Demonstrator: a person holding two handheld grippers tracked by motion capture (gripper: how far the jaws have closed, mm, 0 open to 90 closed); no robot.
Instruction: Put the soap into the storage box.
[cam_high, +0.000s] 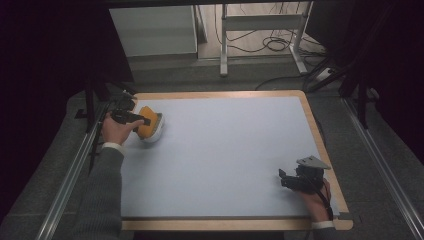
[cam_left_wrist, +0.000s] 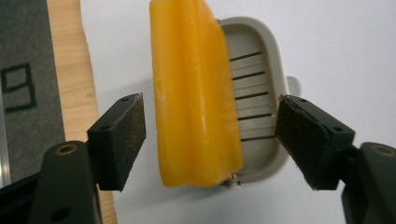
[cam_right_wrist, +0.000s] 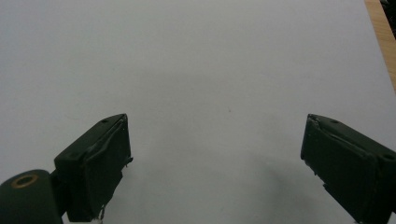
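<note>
**Dim surroundings, evenly lit bench**

High view: surroundings near black at both sides; the pale bench (cam_high: 225, 155) carries even, soft overhead light without glare. Left gripper view: the yellow soap bar (cam_left_wrist: 196, 93) is sharp and casts a faint shadow. Right gripper view: jaws slightly soft, with a diffuse shadow between them.

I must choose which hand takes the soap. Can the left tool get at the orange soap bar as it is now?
Probably yes. The left tool is open, its jaws on either side of the orange soap bar resting on the grey slotted dish, with nothing between.
</note>
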